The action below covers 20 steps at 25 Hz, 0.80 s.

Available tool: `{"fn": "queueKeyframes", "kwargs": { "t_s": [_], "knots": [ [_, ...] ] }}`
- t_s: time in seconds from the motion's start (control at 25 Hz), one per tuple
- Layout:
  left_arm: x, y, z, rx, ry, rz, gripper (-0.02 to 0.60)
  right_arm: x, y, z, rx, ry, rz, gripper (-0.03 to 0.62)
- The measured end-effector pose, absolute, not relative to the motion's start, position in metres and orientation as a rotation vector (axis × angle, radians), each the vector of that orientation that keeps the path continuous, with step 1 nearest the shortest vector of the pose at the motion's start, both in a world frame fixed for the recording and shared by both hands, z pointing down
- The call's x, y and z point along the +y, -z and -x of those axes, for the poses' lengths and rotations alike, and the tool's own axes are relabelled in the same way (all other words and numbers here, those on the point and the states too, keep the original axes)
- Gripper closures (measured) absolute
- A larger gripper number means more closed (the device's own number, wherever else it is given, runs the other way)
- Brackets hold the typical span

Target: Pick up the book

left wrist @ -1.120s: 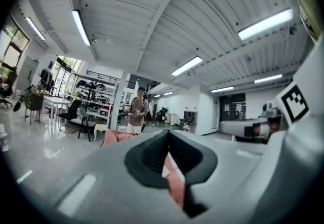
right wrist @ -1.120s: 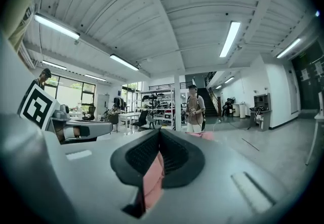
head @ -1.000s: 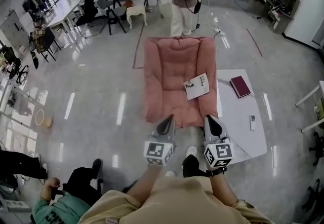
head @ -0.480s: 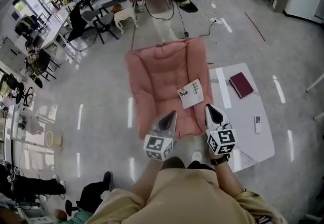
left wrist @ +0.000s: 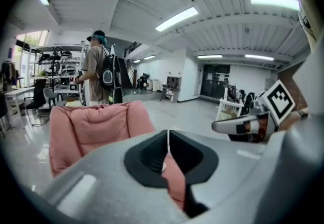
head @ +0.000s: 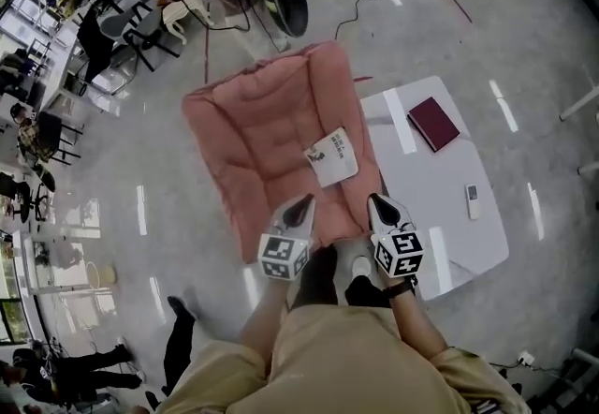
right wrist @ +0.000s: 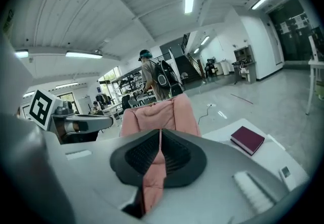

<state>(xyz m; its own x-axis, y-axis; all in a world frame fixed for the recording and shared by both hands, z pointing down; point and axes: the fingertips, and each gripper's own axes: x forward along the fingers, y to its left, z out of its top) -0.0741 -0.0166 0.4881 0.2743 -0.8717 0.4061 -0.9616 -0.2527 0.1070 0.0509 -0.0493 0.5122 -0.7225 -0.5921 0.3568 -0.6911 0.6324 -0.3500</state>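
The person stands at the near end of a big pink cushion (head: pixel 253 140) on the floor, holding 2 claws out in front. The left claw (head: pixel 301 205) is shut tight with nothing in it, and the right claw (head: pixel 377 203) is shut and empty too. Both hang over the near edge of the cushion and touch nothing. A dark red book (head: pixel 432 123) lies flat on the white worktop (head: pixel 430 187) just beside the cushion, on the right, well apart from both claws. A thin white booklet (head: pixel 331 157) lies on the cushion, nearer to the claws. I cannot tell which of the 2 is meant, but the red one looks most like a book. I think this is the reaching step, and no grab has begun. Next, the right claw needs to open, go to the book's edge, and close on it
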Motion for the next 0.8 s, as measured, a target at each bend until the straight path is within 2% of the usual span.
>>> {"fn": "queueKeyframes", "kwargs": {
  "t_s": [0.2,0.36,0.52,0.8],
  "knots": [
    [-0.062,-0.567,0.082,-1.523,-0.512,-2.205,0.569,-0.063,-0.601,-0.041,-2.523,-0.942,-1.060,0.565],
    [-0.095,-0.619,0.108,-1.413,-0.617,-2.189,0.544,-0.071,-0.658,-0.013,-2.411,-1.084,-1.042,0.553],
    [-0.124,-0.674,0.140,-1.290,-0.717,-2.172,0.497,-0.085,-0.702,0.019,-2.336,-1.167,-1.024,0.548],
    [-0.172,-0.770,0.153,-1.035,-0.908,-2.222,0.396,-0.111,-0.763,0.049,-2.230,-1.237,-0.993,0.534]
  ]
}}
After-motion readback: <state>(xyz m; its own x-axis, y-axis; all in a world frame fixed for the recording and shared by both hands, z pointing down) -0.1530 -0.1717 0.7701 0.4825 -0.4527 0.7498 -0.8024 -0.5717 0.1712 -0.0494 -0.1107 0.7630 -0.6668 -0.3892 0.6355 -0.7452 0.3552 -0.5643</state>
